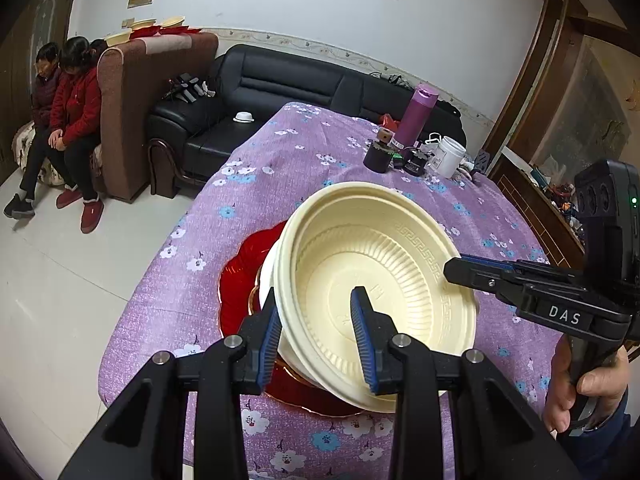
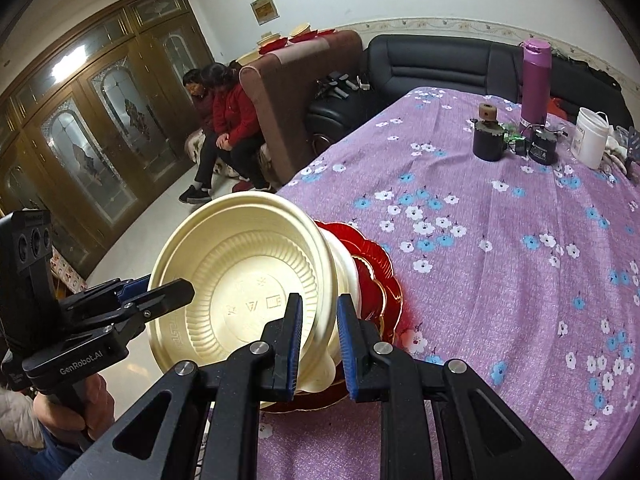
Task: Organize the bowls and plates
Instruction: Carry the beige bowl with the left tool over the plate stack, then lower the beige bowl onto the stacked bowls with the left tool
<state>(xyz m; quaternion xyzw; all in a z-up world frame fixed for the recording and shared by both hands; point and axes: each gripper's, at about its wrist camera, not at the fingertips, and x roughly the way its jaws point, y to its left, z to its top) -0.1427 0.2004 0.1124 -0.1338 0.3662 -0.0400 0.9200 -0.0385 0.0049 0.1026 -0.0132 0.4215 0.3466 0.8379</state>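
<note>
A cream plastic bowl [image 1: 372, 280] sits nested in other cream bowls on a stack of red plates [image 1: 240, 284] on the purple flowered tablecloth. My left gripper [image 1: 316, 344] straddles the bowl's near rim, one finger inside and one outside, with a wide gap. My right gripper [image 2: 318, 344] straddles the opposite rim of the same bowl [image 2: 240, 280], its fingers close around the rim. The red plates [image 2: 376, 280] show beneath. Each gripper also shows in the other's view: the right one [image 1: 456, 270] and the left one [image 2: 176, 292].
At the table's far end stand a purple flask [image 1: 416, 116], a white tub [image 1: 450, 156], a dark cup [image 1: 378, 156] and small gadgets. A black sofa [image 1: 260, 92] and brown armchair [image 1: 136, 100] stand beyond. Two people sit at the left.
</note>
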